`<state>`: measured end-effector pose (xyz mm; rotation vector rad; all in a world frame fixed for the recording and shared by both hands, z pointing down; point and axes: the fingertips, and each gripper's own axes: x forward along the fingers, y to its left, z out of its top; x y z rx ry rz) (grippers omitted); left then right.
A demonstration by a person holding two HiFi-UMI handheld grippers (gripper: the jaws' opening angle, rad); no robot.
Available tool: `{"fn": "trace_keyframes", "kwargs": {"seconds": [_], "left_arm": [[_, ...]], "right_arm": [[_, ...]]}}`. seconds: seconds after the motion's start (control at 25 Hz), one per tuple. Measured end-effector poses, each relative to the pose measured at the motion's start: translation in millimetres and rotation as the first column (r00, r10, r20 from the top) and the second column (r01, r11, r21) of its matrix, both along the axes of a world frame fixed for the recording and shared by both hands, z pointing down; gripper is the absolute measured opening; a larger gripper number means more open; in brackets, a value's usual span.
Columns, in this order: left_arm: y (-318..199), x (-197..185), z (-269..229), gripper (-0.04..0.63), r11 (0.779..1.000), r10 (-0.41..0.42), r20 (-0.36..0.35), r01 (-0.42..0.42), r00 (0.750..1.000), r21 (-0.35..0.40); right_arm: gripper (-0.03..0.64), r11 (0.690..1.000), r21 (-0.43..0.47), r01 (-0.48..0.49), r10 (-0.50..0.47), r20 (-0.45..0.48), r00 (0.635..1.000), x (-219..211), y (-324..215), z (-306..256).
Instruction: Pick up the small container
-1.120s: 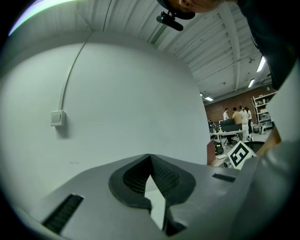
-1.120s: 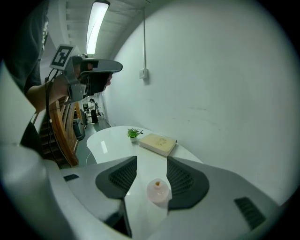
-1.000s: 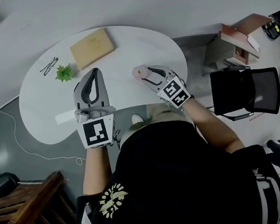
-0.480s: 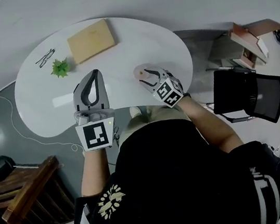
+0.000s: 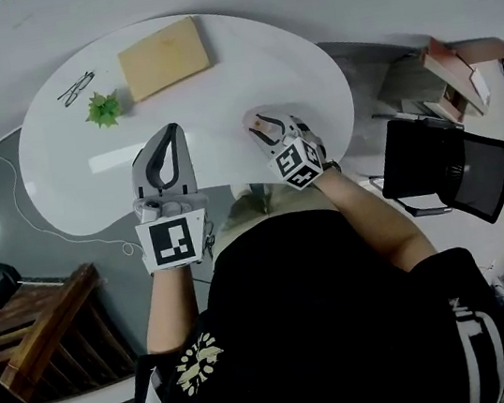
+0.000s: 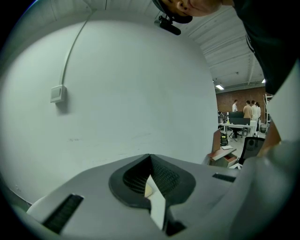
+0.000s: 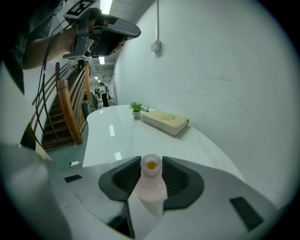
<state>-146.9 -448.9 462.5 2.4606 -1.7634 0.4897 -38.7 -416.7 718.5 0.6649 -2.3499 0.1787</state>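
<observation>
Two tools on hand, one item to collect.

Item 1, small container (image 7: pixel 151 187): pale pink bottle, open mouth with orange showing inside. It stands upright at the lower centre of the right gripper view, on the white table (image 5: pixel 68 177) close to its nearer edge. In the head view it lies right of centre, mostly covered by my tool.

Item 2, right gripper (image 7: pixel 151 160): jaws have just been closing with the container between them. Both dark pads meet its sides, so I count it pinched at neck and shoulder.

Item 3, left gripper (image 5: pixel 169 131): jaws pressed together with nothing in them. It hovers left of centre over the table, apart from the work.

Item 4, bystanders at the upper left of the head view: book (image 5: pixel 163 58), small plant (image 5: pixel 104 108), spectacles (image 5: pixel 74 86). All are well apart from the container.

Handling note, my judgement: the bottle looks centred between the pads. I should squeeze only enough to stop it slipping, since a smooth rounded side may twist. Then I should lift straight up with the mouth level so the contents stay in.
</observation>
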Motion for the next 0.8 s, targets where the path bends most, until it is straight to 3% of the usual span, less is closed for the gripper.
{"fn": "trace_keyframes", "kwargs": {"seconds": [0.4, 0.56, 0.8], "left_arm": [[13.4, -2.5, 1.3, 0.018, 1.000, 0.014, 0.006, -0.014, 1.000, -0.003], [23.7, -4.1, -7.6, 0.018, 1.000, 0.018, 0.020, -0.018, 1.000, 0.015], [38.7, -17.6, -21.6, 0.018, 0.999, 0.004, 0.032, -0.005, 0.999, 0.035]], "right_arm": [[0.152, 0.999, -0.019, -0.035, 0.037, 0.088, 0.995, -8.2, -5.0, 2.2], [0.150, 0.999, 0.004, -0.036, 0.035, 0.085, 0.996, -8.0, -4.9, 0.6], [0.150, 0.996, -0.060, -0.065, 0.067, 0.036, 0.997, -5.0, -3.4, 0.3]]}}
